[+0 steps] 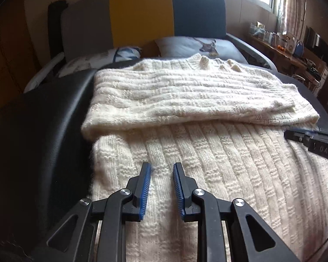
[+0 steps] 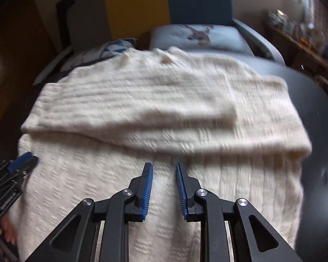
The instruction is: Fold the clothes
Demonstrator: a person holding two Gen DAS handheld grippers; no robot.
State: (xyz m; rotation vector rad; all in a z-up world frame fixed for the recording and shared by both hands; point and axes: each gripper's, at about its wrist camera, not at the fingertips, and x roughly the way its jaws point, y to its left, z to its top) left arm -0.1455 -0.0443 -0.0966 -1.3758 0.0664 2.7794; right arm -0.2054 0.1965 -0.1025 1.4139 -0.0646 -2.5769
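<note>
Sweater: thick, soft, floppy knit; both tongs, left and right, open, empty above its near half; grip hem corners.

Cream sweater on dark bed

My left gripper and right gripper hang over the cream sweater, jaws parted with nothing between them. The sweater's folded sleeves form a raised ridge across the way ahead. Bare dark tabletop lies open on the left and on the right. Beyond the far edge, two pillows and a colour-block headboard close the path.
</note>
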